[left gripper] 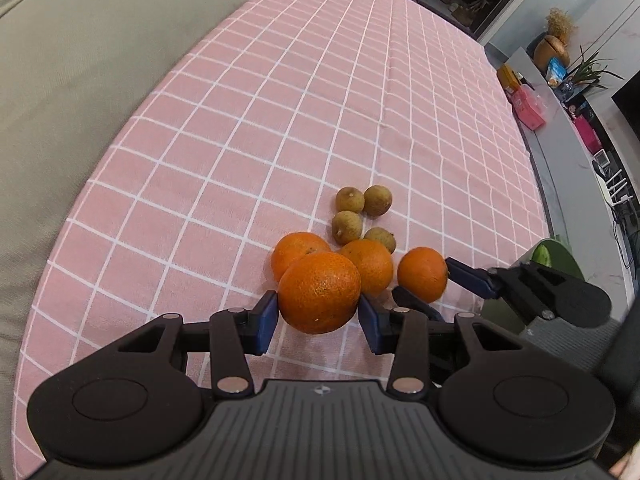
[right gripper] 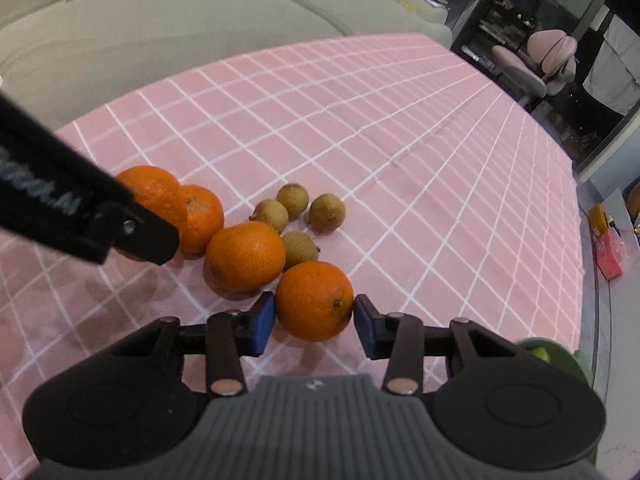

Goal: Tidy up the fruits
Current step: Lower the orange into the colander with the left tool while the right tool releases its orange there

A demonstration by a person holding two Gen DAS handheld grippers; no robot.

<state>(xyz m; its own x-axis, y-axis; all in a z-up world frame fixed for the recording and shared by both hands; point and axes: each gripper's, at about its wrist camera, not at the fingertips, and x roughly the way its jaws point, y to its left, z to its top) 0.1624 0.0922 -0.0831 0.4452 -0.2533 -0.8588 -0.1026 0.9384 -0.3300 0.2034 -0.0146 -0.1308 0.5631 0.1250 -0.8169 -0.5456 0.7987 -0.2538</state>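
On the pink checked tabletop (left gripper: 280,120), 4 oranges and 4 small brown fruits (left gripper: 362,216) lie clustered near the right edge. The left gripper (left gripper: 318,314) has its blue fingers (left gripper: 266,318) clenched on the nearest orange (left gripper: 319,292), which looks lifted above the cloth. The right gripper (right gripper: 314,316) has its fingers (right gripper: 262,322) on either side of another orange (right gripper: 314,300) at the right end of the cluster, both pads touching its skin. 2 more oranges (left gripper: 370,264) sit between these, against the brown fruits. A green bowl (right gripper: 560,360) shows beyond the tabletop corner. A beige sofa (right gripper: 180,28) lies behind.
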